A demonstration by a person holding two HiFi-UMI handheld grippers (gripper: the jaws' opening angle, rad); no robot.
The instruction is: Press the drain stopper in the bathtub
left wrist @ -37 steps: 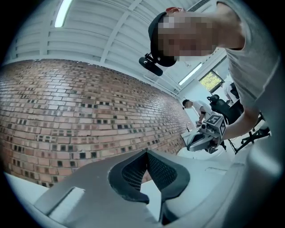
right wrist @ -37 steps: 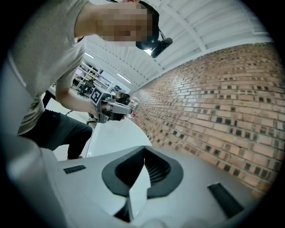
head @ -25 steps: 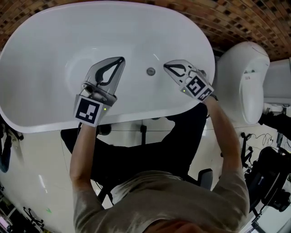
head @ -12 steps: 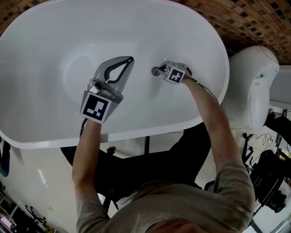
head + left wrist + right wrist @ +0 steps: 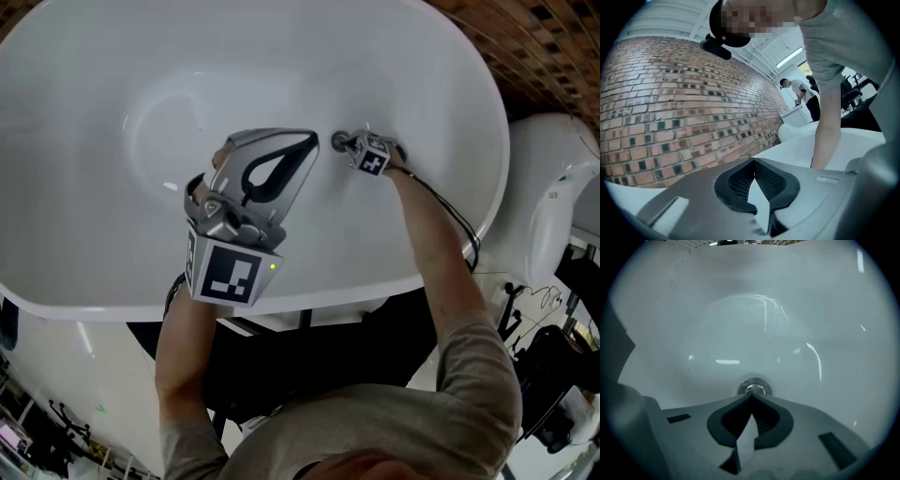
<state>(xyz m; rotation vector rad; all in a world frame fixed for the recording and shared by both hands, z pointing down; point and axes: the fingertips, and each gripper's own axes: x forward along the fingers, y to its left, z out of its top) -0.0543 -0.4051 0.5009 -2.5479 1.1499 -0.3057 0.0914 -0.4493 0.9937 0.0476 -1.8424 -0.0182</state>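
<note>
**A:** Step in hand, as we read it, is the approach to the press. The right gripper [image 5: 349,143] is down inside the bathtub [image 5: 112,66]. Its jaws are shut tip to tip with nothing between them. The closed point sits at the near edge of the drain stopper [image 5: 753,387], on the tub floor.

**B:** Contact?

**A:** We cannot tell. In the right gripper view the tips overlap the stopper's rim, but no view settles whether they touch it or sit just above. We log the press as not confirmed.

**B:** And the left gripper [image 5: 309,141]?

**A:** It looms large in the head view, so we judge it raised above the tub, not down at the drain. Its jaws are together too, and empty. Its own view looks out at a brick wall [image 5: 670,93]. We count it idle.

**B:** Next move?

**A:** We judge it to be a short, straight push along the jaws, centred on the cap. The point is narrow and the cap is small, polished metal. An off-centre push could skid onto the white surface.

**B:** Surfaces?

**A:** The tub is glossy white and oval, all smooth curves, with glare streaks and a few dark specks near the drain. The stopper is a round chrome disc in a ring. The jaws are matte grey, with ribbed dark pads and a leaf-shaped opening behind the tips.
</note>
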